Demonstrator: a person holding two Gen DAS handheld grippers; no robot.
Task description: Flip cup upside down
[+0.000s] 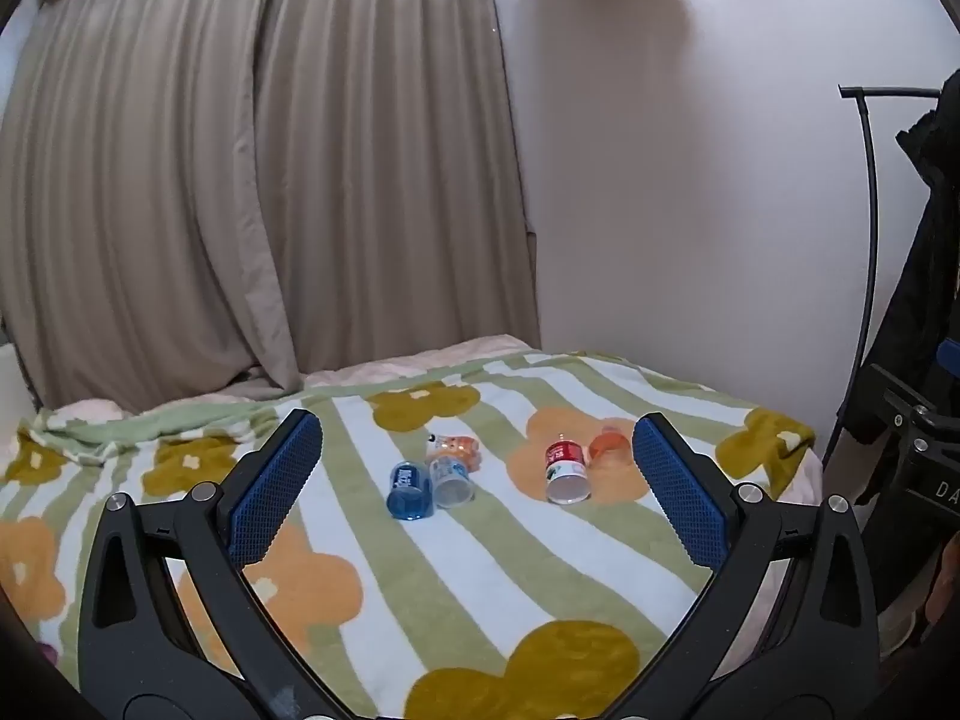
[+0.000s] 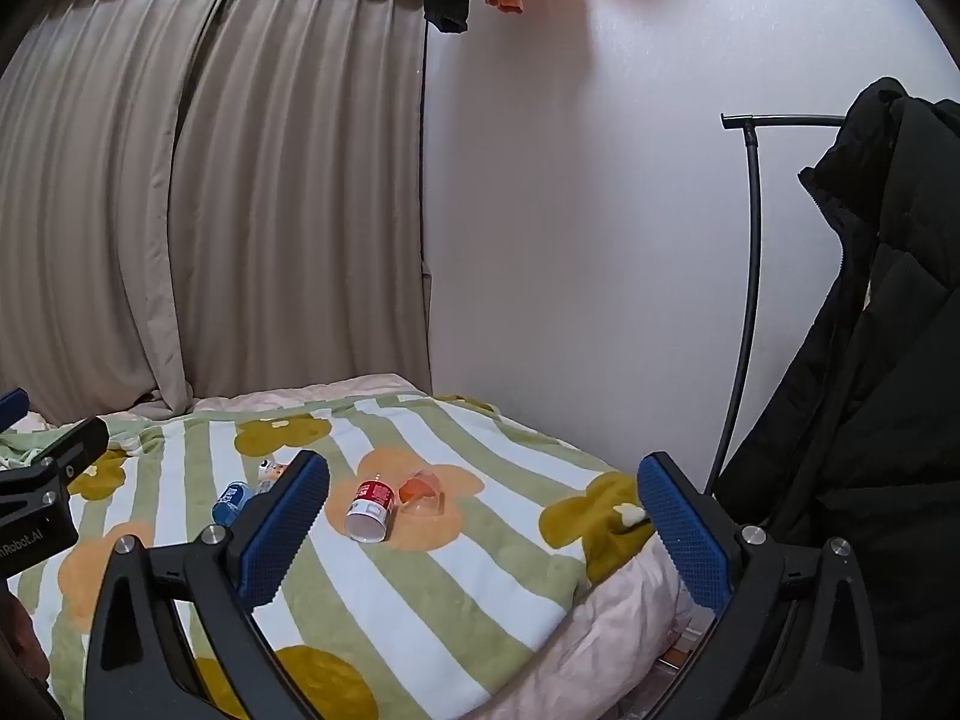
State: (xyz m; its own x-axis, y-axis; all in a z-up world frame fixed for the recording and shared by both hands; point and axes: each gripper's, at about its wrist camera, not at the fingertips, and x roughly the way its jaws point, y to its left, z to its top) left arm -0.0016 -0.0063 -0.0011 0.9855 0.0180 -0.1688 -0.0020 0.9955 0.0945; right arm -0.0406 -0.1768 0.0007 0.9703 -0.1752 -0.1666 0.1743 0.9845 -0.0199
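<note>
A blanket (image 1: 480,570) with green stripes and flower shapes covers the bed, and on it lie five small cups in two clusters, all well ahead of both tools. The left cluster holds a blue cup (image 1: 409,491), a clear cup (image 1: 451,481) touching it, and an orange-print cup (image 1: 453,449) just behind them; the right cluster holds a red-and-white cup (image 1: 565,473) on its side with its mouth toward the camera, and an orange cup (image 1: 609,449) just beside it. The left gripper (image 1: 477,474) is spread wide and holds nothing; the right gripper (image 2: 483,516) is likewise wide and empty. Neither touches a cup, so the step in hand looks like the approach. The red-and-white cup (image 2: 369,510) sits between the right gripper's fingers in its view and seems the readiest target. I would bring the pads to opposite sides of its wall, close gently since such cups probably crush and slip, lift clear of the soft pile, roll the wrist until the mouth faces down, and set it apart from the orange cup (image 2: 422,492) so it stands level.
</note>
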